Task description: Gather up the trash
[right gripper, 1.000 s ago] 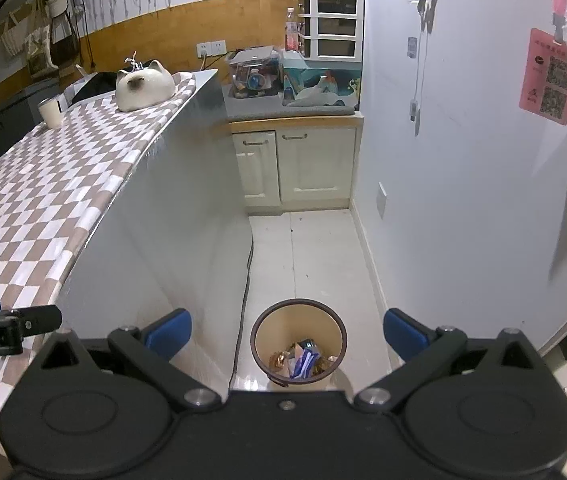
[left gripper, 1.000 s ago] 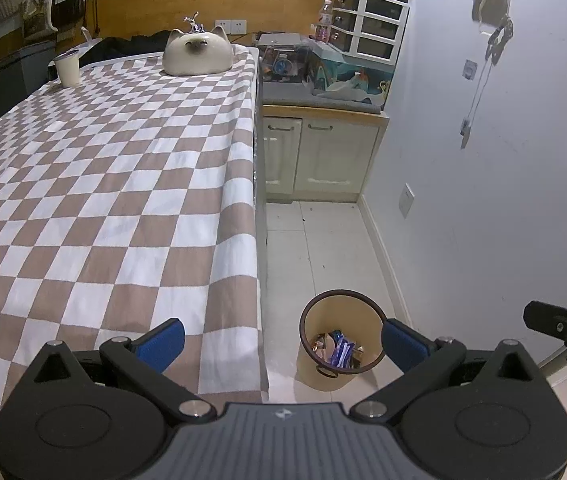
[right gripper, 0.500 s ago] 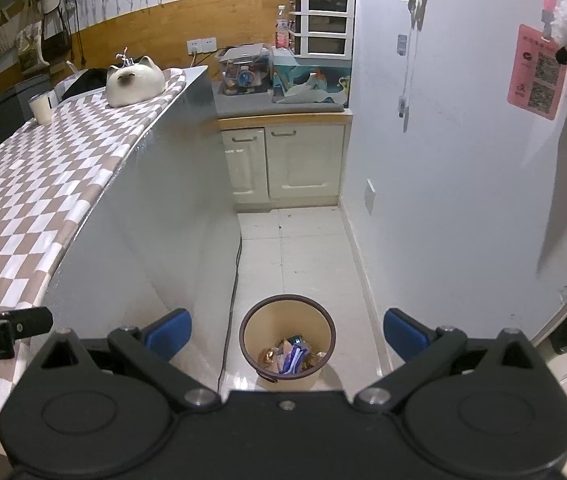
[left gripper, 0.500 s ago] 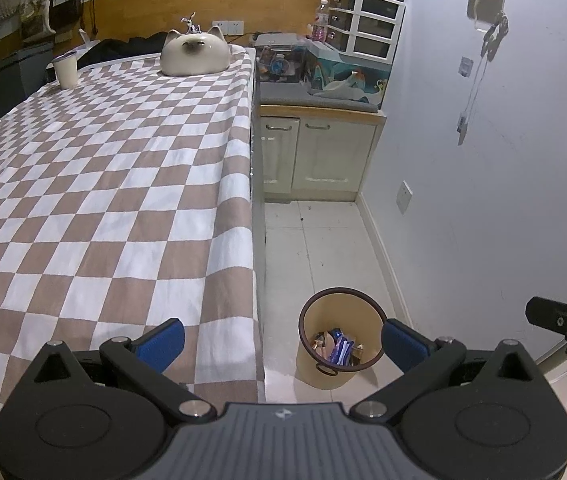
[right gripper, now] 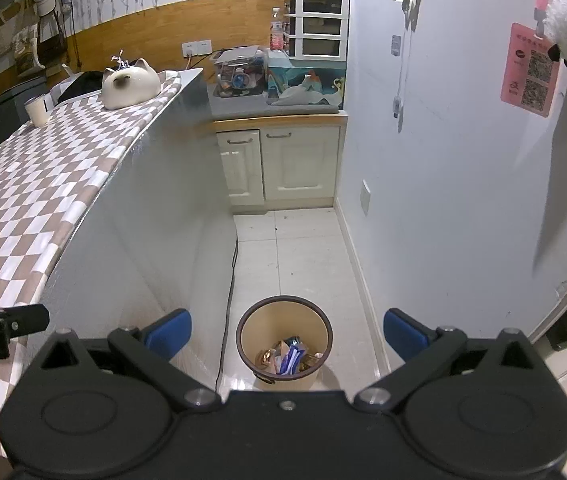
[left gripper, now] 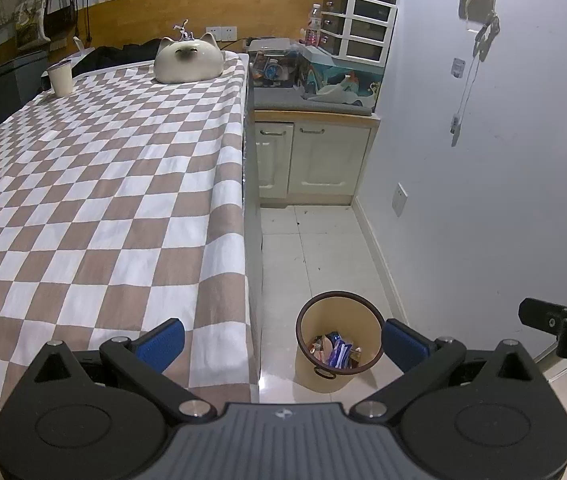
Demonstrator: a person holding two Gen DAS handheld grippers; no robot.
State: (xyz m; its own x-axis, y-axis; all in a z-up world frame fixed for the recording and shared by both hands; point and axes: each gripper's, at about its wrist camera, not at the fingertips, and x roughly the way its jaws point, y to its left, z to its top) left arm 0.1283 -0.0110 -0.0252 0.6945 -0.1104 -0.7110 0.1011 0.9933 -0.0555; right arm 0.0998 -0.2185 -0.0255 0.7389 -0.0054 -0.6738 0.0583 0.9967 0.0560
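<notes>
— Grippers?
— Left gripper [left gripper: 283,340]: jaws spread wide, nothing between them, held over the edge of the checkered tablecloth [left gripper: 95,200]. Right gripper [right gripper: 285,330]: likewise spread and empty, above the floor beside the table.
— The trash?
— Wrappers [right gripper: 289,358] lie in the bottom of the round bin [right gripper: 283,304], which stands on the tiled floor near the table's side panel.
— On the table?
— A cat-shaped ceramic [left gripper: 187,60] and a cup [left gripper: 60,79] at the far end.
</notes>
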